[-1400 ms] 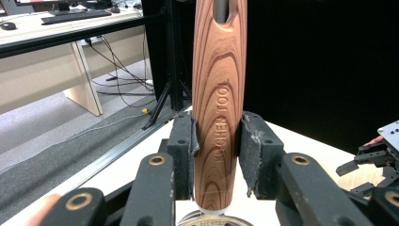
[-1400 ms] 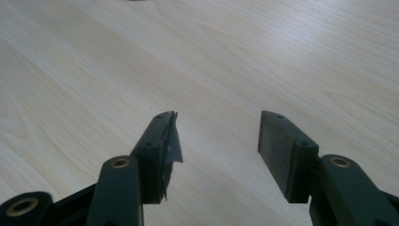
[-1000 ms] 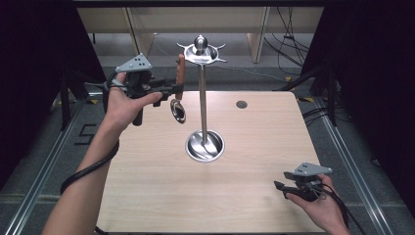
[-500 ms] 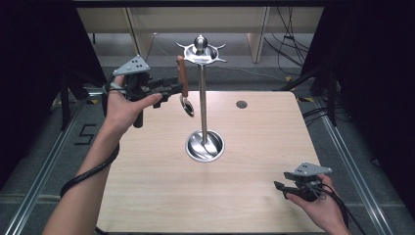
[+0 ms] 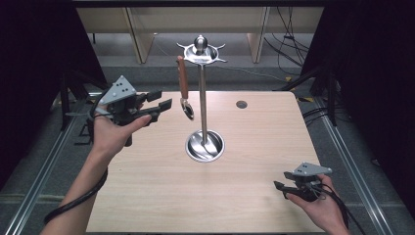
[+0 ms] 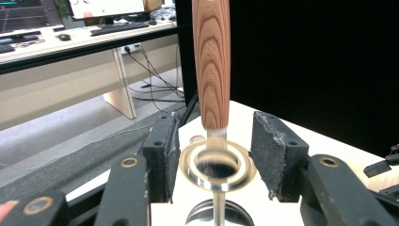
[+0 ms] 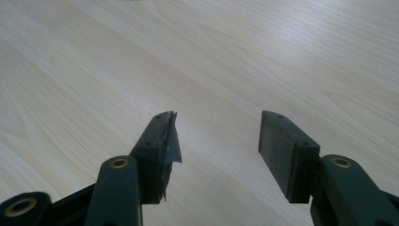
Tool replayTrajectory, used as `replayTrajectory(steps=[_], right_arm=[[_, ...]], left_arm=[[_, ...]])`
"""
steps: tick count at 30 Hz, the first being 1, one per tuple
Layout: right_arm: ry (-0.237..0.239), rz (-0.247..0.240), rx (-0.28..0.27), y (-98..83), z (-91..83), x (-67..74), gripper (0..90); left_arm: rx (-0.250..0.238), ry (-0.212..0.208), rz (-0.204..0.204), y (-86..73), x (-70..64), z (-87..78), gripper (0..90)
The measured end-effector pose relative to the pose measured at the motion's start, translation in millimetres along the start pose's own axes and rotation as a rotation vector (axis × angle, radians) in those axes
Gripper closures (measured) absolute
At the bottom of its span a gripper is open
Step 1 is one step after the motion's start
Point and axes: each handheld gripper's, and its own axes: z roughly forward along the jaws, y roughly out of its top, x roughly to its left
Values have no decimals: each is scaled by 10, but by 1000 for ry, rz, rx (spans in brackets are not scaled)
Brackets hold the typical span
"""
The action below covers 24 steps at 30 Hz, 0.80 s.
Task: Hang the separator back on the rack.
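Observation:
A steel stand (image 5: 203, 98) with a round base and a hook crown rises from the middle of the wooden table (image 5: 147, 196). A utensil with a wooden handle (image 5: 182, 78) and a round metal head hangs from a left hook of the crown. My left gripper (image 5: 164, 100) is open, held in the air just left of the utensil's head and not touching it. In the left gripper view the wooden handle (image 6: 211, 66) hangs just beyond the left gripper (image 6: 215, 141), with the ring-shaped head (image 6: 217, 162) level with the parted jaws. My right gripper (image 5: 278, 187) is open and empty, low at the table's front right.
A small dark round hole (image 5: 241, 104) sits in the table's far right part. Shelving legs and cables stand on the floor behind the table. Metal rails run along both sides. Bare wood (image 7: 235, 56) lies in front of the right gripper (image 7: 216, 141).
The left gripper carried the utensil up to the stand's hook, opened and pulled back to the left. The utensil now hangs free. The right gripper has not moved.

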Motion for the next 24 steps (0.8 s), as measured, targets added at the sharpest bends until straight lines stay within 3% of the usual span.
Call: replayTrajectory(steps=[7,8,9,11,17,18,24], right_arm=[[1,-3,0,1,-10,-3,469],[1,4,-2,2,-10,1,468],[0,4,-2,2,-11,0,468],[4,0,1,3,-17,-1,468],[4,16,6,1,-18,13,466],[-3,-6,-1,0,-9,4,466],[1,-6,-7,4,-6,9,465]], left_arm=[[-2,37,-30,-228,-112,-244,483],[-10,38,-15,-252,-109,-263,483],[0,49,-37,-305,-138,-309,482],[-7,58,-26,-384,-150,-364,480],[11,73,-38,-671,-237,-520,469],[17,86,-48,-716,-256,-548,468],[49,136,-72,-1023,-307,-660,465]])
